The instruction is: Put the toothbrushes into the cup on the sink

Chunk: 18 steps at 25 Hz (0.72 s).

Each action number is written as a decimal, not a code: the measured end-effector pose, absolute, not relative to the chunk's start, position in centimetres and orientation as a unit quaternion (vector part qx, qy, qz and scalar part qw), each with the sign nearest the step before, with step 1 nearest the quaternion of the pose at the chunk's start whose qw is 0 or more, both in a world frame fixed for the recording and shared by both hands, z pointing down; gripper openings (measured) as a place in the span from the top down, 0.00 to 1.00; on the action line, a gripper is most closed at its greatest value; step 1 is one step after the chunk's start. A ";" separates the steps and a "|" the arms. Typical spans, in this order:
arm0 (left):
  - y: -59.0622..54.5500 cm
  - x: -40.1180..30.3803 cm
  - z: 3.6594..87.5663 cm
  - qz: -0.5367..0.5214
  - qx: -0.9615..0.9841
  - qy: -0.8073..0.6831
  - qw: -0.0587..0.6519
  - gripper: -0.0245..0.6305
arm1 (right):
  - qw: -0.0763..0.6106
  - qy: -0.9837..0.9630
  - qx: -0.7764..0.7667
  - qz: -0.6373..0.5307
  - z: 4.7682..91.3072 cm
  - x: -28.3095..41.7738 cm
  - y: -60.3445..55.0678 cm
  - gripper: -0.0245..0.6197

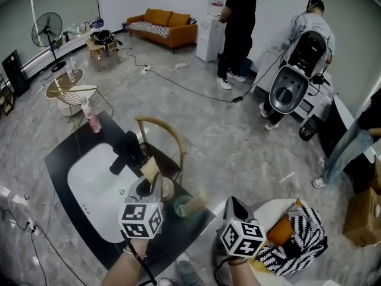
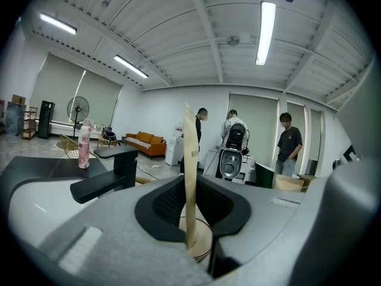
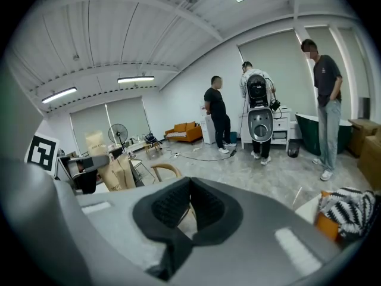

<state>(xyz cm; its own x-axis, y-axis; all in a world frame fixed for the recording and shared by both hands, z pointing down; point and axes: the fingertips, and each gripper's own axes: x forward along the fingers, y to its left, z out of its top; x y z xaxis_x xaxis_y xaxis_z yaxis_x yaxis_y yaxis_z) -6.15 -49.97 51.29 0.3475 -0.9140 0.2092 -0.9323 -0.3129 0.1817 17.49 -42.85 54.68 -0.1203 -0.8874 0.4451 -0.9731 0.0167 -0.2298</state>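
Left gripper (image 2: 190,219) jaws clamped on upright tan toothbrush pack (image 2: 190,171), cup (image 2: 201,238) just beyond it near counter's (image 1: 64,155) right edge, black faucet (image 1: 126,151) close alongside, pink bottle (image 1: 93,121) at far corner, right gripper (image 3: 187,210) jaws together, empty.

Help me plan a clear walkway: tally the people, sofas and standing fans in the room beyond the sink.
People: 3 (person in black top, person in light top, person in dark top and jeans)
Orange fabric sofa: 1
Black standing fan: 1
Total: 5
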 end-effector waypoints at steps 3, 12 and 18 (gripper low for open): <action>-50.1 -6.1 52.3 0.052 0.806 -0.572 0.142 0.89 | 0.088 -0.708 0.656 0.247 54.9 17.3 -42.9 0.96; -49.1 -6.4 55.4 0.086 0.795 -0.570 0.190 0.60 | 0.091 -0.713 0.648 0.252 55.2 16.6 -42.2 0.96; -48.3 -7.1 55.9 0.077 0.787 -0.576 0.207 0.60 | 0.089 -0.719 0.642 0.251 54.9 15.8 -42.0 0.96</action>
